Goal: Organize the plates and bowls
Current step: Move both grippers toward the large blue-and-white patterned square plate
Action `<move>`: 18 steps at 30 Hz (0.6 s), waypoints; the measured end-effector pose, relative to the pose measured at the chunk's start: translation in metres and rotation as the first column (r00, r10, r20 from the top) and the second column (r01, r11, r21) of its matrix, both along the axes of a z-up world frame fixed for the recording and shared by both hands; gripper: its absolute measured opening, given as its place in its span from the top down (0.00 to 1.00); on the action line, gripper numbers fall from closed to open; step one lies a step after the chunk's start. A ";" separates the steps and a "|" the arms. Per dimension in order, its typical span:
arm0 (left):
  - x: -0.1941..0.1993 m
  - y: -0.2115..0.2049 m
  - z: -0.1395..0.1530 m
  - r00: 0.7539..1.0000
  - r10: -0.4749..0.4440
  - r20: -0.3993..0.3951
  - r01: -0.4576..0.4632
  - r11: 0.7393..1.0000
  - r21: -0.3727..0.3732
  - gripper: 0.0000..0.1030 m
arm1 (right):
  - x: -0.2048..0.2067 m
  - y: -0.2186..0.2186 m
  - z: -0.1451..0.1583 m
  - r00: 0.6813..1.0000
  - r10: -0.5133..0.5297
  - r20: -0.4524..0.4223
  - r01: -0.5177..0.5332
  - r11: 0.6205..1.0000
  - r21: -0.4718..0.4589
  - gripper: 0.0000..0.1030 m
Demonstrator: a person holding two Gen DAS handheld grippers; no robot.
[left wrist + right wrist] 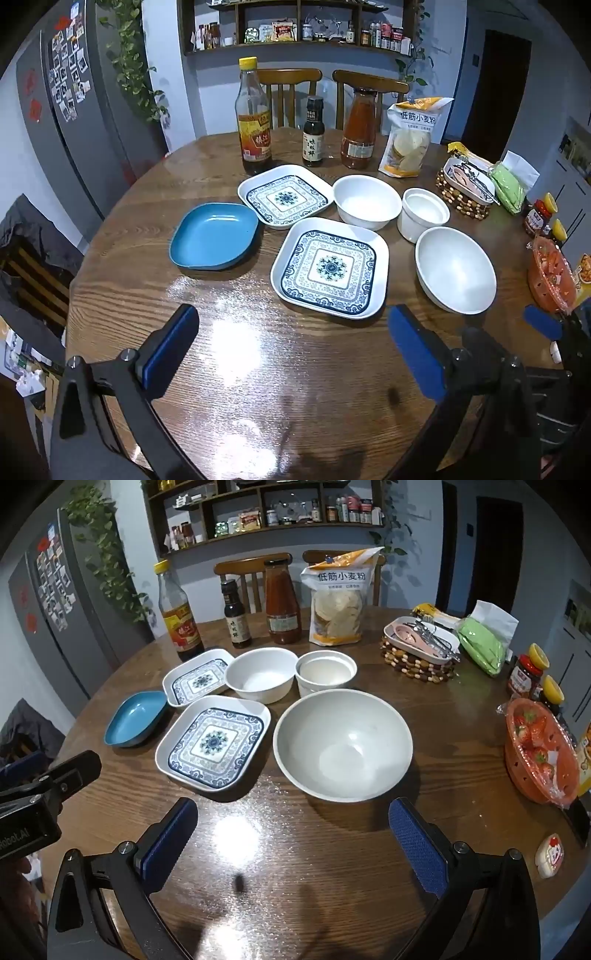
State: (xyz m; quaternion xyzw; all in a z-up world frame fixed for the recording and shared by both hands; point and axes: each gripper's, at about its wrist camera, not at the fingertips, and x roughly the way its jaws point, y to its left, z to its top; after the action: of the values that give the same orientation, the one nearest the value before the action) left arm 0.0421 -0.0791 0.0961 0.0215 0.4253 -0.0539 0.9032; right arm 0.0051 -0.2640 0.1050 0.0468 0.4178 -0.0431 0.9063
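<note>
On the round wooden table: blue dish, two patterned square plates, large white bowl, smaller white bowl and white ramekin, all empty. Behind them, on a beaded trivet, white tray holding spoons. Only in the right wrist view: red basket of strawberries in full. Left gripper and right gripper tilted downward over bare wood, fingers spread wide, gripping nothing.

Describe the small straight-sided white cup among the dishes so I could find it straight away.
On the round wooden table, find the cluster of dishes in front of the bottles. The white cup stands behind the big white bowl and right of the smaller white bowl. Unlike those rounded bowls, it has upright walls and a flat rim.
</note>
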 end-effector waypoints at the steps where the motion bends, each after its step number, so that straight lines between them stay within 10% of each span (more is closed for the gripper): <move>1: 0.006 -0.003 0.005 1.000 0.001 -0.007 -0.001 1.000 -0.008 0.00 | 0.001 -0.001 0.000 1.000 -0.003 -0.002 0.003 1.000 0.001 0.00; 18: 0.025 -0.028 0.027 1.000 -0.006 -0.024 0.005 0.999 -0.038 0.00 | 0.006 -0.008 -0.002 0.999 -0.035 0.009 0.035 0.999 -0.003 0.00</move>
State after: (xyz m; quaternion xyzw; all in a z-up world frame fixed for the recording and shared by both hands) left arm 0.0676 -0.1066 0.1231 0.0047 0.4351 -0.0645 0.8981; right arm 0.0116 -0.2717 0.1035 0.0528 0.4129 -0.0596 0.9073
